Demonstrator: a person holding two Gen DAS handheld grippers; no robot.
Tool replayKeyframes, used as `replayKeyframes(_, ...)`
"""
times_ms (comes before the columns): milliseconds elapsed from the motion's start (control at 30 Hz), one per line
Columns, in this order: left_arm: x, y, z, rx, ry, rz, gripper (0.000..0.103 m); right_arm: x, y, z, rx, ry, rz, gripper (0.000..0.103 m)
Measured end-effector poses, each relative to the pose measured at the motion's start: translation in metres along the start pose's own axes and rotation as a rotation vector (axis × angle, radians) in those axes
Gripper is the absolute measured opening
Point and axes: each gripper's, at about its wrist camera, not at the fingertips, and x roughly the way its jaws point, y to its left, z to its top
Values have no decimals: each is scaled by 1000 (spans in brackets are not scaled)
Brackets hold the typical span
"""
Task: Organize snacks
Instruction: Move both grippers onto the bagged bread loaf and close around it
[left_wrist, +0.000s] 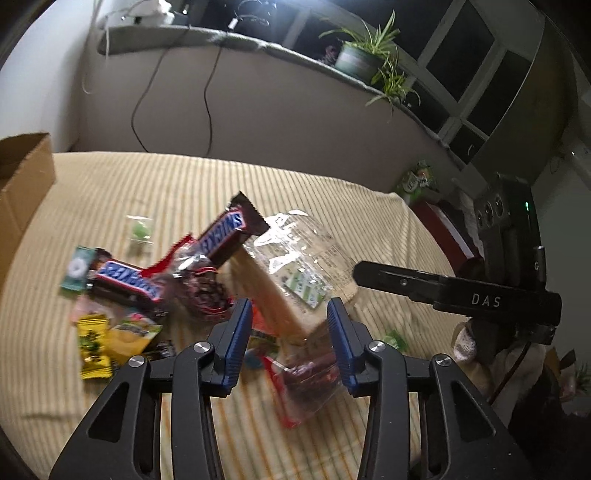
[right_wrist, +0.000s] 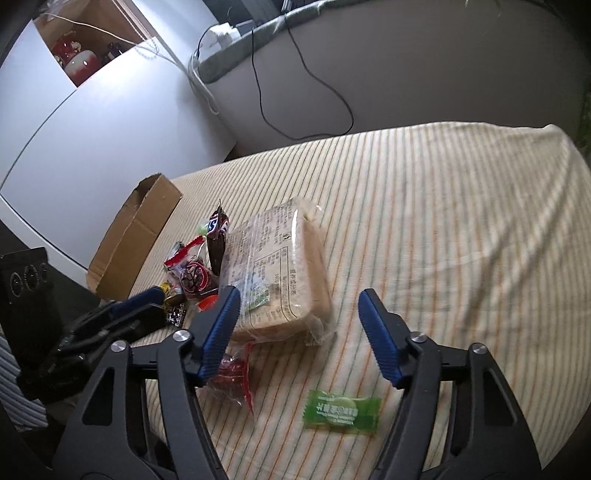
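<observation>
Snacks (left_wrist: 177, 284) seen piled on cloth, cardboard box (right_wrist: 136, 236) apparently unfilled; sorting judged barely begun. Left gripper (left_wrist: 290, 343), right gripper (right_wrist: 295, 332) both spread, nothing held.

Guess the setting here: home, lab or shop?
Probably a home room: a table under a striped cloth, potted plants on a window ledge, ornaments in a wall cabinet. Snacks and a cardboard box sit on the cloth.

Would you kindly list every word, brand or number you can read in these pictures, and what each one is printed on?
"SNICKERS" on the upper Snickers bar, leaning on the bread.
"SNICKERS" on the lower Snickers bar.
"DAS" on the right gripper's black body.
Print on the bread package and green candy wrapper: too small and blurred to read.
</observation>
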Motion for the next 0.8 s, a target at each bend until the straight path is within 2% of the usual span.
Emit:
replayKeyframes(367, 26, 0, 9, -1, 63, 6, 39, 35, -9, 18, 62, 129, 66, 67)
replayKeyframes(600, 43, 0, 16, -1, 108, 1, 42, 47, -5, 22, 38, 175, 78, 67)
replayKeyframes(800, 54, 1, 21, -14, 124, -25, 42, 60, 0, 23, 25, 203, 80, 57)
